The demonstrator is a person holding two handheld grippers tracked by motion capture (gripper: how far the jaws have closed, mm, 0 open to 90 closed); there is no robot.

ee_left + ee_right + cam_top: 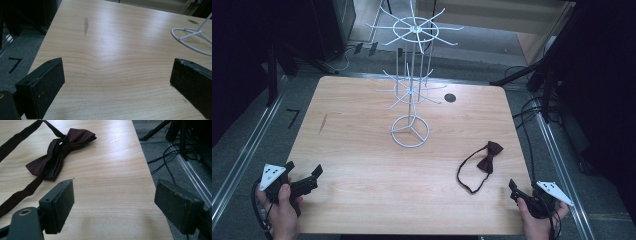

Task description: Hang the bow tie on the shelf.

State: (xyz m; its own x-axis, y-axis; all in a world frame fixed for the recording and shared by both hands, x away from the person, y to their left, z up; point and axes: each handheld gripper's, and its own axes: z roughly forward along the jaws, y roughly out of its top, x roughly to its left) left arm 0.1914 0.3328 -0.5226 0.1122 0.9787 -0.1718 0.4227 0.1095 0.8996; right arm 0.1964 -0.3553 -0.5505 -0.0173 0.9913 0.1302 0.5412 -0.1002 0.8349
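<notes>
Wooden table (pixel 362 150) holds a dark red bow tie with strap (pixel 488 159) near its right edge, by the right gripper (pixel 518 191). Both it and the left gripper (pixel 312 177) wait at the near corners, wide open, holding nothing.

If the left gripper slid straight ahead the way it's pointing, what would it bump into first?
Probably nothing soon. The left gripper is open, with bare table between and ahead of its jaws. The white wire stand's ring base lies off to the right of that line, so it would likely pass beside it, though depth is hard to judge.

table (pixel 362 165) light wood | dark scuff (pixel 86 25) far left | round hole (pixel 450 98) far edge | cables (pixel 532 115) on floor
</notes>
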